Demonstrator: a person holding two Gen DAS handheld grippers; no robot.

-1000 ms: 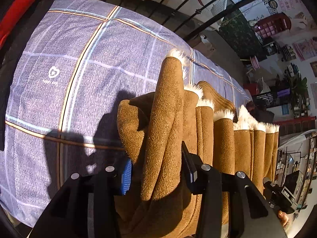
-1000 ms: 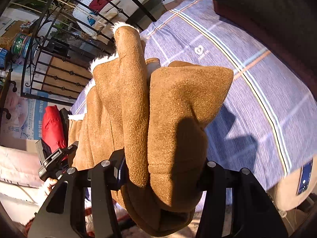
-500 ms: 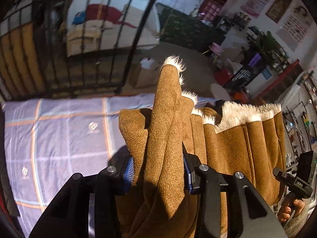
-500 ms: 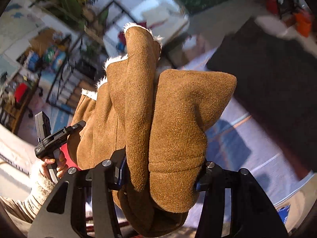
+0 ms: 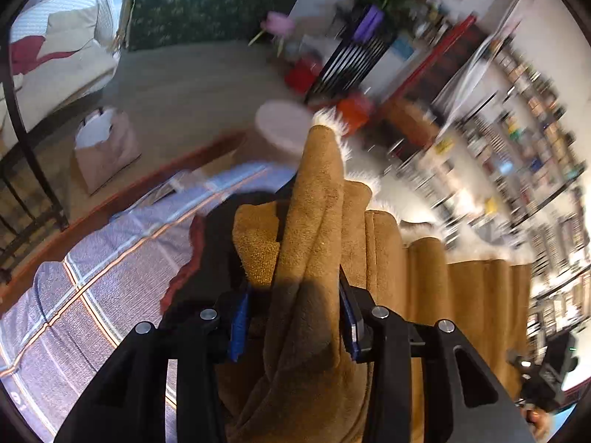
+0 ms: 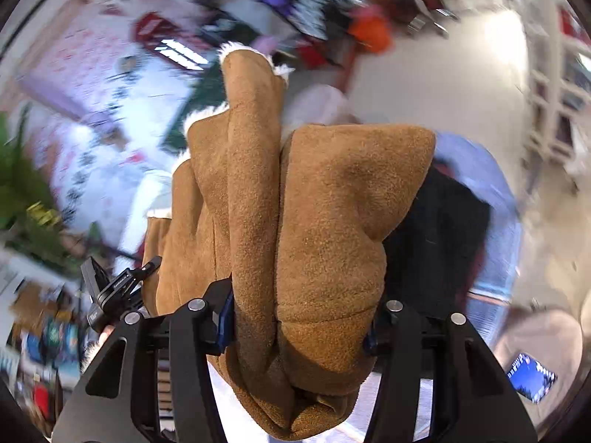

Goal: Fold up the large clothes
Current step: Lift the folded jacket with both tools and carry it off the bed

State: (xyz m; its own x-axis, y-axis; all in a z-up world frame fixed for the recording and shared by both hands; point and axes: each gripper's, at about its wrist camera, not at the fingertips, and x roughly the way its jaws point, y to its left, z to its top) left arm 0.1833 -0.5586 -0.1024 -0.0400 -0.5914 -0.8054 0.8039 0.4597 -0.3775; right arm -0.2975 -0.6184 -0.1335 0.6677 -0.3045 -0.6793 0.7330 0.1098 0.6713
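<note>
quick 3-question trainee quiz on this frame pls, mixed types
1. True or false: the left gripper is open and empty.
2. What trims the edge of the brown suede coat? A) white fleece B) black leather C) metal zip
3. Fill in: in the right wrist view, the right gripper is shut on the ____.

Key: 1 false, its jaws clamp bunched coat; 2 A; 3 coat.

No text can be read
</note>
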